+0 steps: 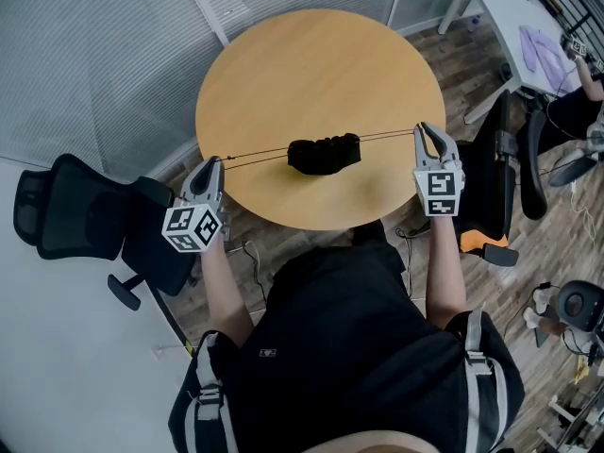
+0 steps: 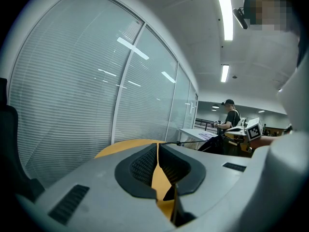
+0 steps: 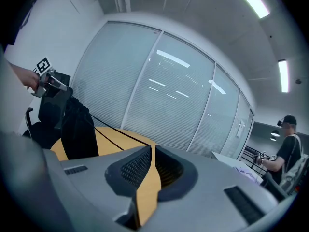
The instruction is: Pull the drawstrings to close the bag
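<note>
1. Head view: a round wooden table (image 1: 321,64) fills the middle.
2. The black bag (image 1: 325,153) lies near the table's front centre (bunched into a low heap).
3. The left gripper (image 1: 215,162) at the table's left edge and the right gripper (image 1: 427,130) at its right edge each pinch a cord, jaws pressed together.
4. The drawstrings (image 1: 255,156) run taut from the bag to both grippers.

Bare tabletop (image 1: 321,64) beyond bag (image 1: 324,154); taut drawstrings (image 1: 255,155) across the middle, chair (image 1: 66,210) seemingly close left.

Office: glass partitions with blinds (image 1: 94,55), round wooden tabletop (image 1: 321,55), black swivel chair (image 1: 66,210), white desk (image 1: 510,17), ceiling strip lights (image 2: 223,8).
</note>
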